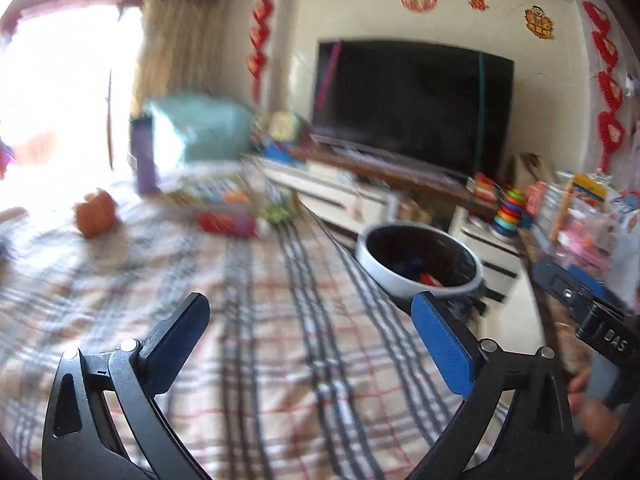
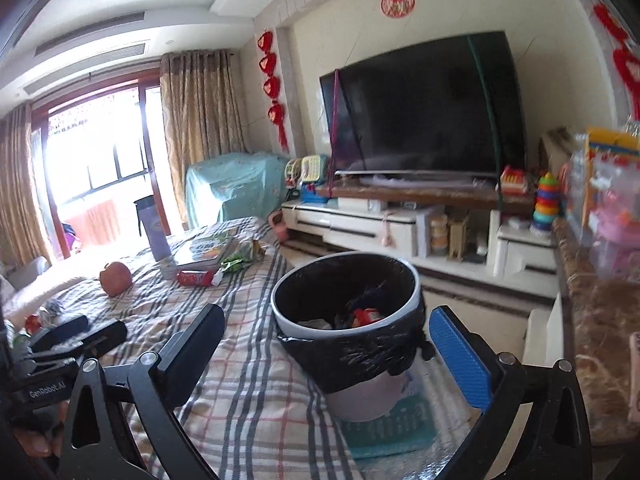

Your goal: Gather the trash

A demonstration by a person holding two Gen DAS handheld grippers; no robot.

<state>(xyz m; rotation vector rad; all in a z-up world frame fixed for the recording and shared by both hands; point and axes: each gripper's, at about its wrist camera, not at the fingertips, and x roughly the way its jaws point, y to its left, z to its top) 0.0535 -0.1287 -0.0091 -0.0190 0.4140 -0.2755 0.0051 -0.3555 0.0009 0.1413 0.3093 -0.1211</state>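
A white trash bin (image 2: 360,364) with a black liner stands on the floor beside the bed, holding some scraps. My right gripper (image 2: 328,320) is open and empty, just in front of the bin's rim. My left gripper (image 1: 314,316) is open and empty over the plaid bed cover (image 1: 248,320), with the bin (image 1: 374,266) ahead to its right. A red wrapper (image 2: 196,278) and a crumpled green wrapper (image 2: 244,256) lie further up the bed. The left wrist view is blurred; there the red wrapper (image 1: 228,224) shows mid-bed.
An orange-red fruit (image 2: 116,278), books (image 2: 204,248) and a purple cup (image 2: 158,240) sit on the bed. A TV (image 2: 424,108) on a low white cabinet (image 2: 360,224) faces the bed. A marble-topped counter (image 2: 592,320) with toys stands at right.
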